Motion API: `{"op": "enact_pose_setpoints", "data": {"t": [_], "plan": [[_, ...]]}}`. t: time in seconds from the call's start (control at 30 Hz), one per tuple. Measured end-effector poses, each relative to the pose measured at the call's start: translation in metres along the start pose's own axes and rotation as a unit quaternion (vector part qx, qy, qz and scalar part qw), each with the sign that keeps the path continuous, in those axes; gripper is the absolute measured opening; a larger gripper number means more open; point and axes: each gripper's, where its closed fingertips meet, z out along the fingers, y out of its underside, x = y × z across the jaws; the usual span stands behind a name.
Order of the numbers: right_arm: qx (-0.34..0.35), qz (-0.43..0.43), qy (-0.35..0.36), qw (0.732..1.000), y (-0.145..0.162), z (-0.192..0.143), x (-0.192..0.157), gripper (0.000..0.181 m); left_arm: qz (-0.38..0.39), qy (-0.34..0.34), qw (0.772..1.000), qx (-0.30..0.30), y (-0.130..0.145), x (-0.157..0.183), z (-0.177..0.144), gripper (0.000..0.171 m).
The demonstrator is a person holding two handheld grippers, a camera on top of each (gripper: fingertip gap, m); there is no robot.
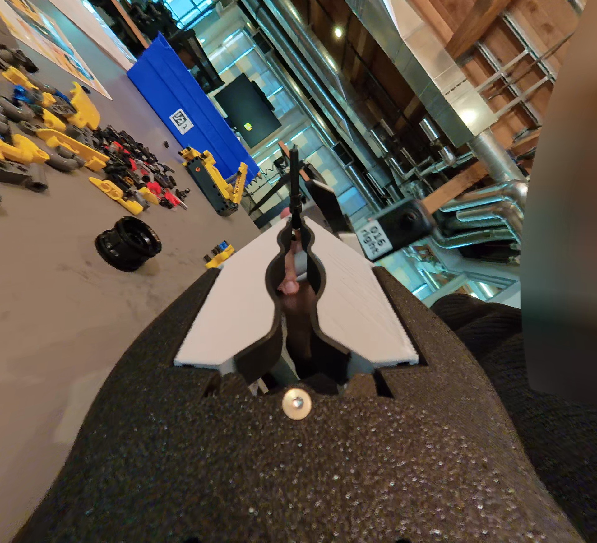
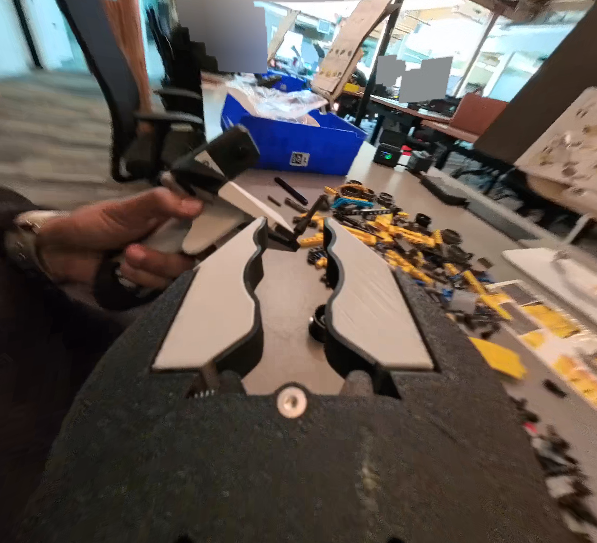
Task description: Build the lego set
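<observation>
Grey workbench (image 2: 290, 317), brick pile (image 2: 403, 236) at 1 o'clock. Left gripper (image 1: 294, 223) pinches a black axle (image 1: 294, 178); right gripper (image 2: 295, 230) gapes empty. Keep that axle steady.

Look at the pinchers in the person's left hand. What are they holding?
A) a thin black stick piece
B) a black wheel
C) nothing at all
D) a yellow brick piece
A: the left gripper is shut on a thin black axle that sticks out past its tips, while the black wheel hub lies apart on the grey table.
</observation>
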Motion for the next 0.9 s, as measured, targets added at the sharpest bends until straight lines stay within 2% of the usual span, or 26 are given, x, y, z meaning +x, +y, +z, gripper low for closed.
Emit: {"op": "enact_pose_setpoints", "data": {"t": [0.1,0.2,0.27,0.4,0.47,0.5,0.6,0.67,0.77,0.9], "plan": [[0.028,0.105,-0.036,0.993,-0.005,-0.002,0.006,0.034,0.003,-0.001,1.000,-0.025,0.009,0.000,0.006,0.004],[0.049,0.240,-0.080,0.966,-0.010,-0.001,0.013,0.034,0.070,-0.032,0.996,-0.050,0.018,0.000,0.011,0.004],[0.033,0.283,-0.093,0.954,-0.002,0.002,0.015,0.034,0.118,-0.050,0.990,-0.063,0.021,0.002,0.014,0.004],[-0.004,0.270,-0.102,0.958,0.012,0.009,0.007,0.033,0.163,-0.068,0.981,-0.076,0.023,0.004,0.017,0.004],[-0.003,0.255,-0.102,0.961,0.009,0.009,0.005,0.011,0.152,-0.059,0.984,-0.075,0.024,0.003,0.019,0.004],[-0.003,0.247,-0.101,0.964,0.008,0.008,0.005,0.008,0.145,-0.056,0.985,-0.072,0.024,0.002,0.019,0.004],[-0.003,0.234,-0.092,0.968,0.008,0.007,0.007,0.005,0.130,-0.056,0.988,-0.058,0.020,-0.002,0.017,0.008],[0.004,0.235,-0.089,0.968,0.006,0.005,0.009,0.005,0.120,-0.045,0.991,-0.031,0.013,0.001,0.013,0.023],[0.003,0.229,-0.073,0.971,0.008,0.000,0.016,0.005,0.121,-0.032,0.992,0.010,-0.003,0.006,0.004,0.024],[-0.054,0.162,-0.036,0.985,0.026,-0.002,0.020,0.006,0.154,-0.041,0.987,0.022,-0.011,0.011,-0.002,0.025]]}}
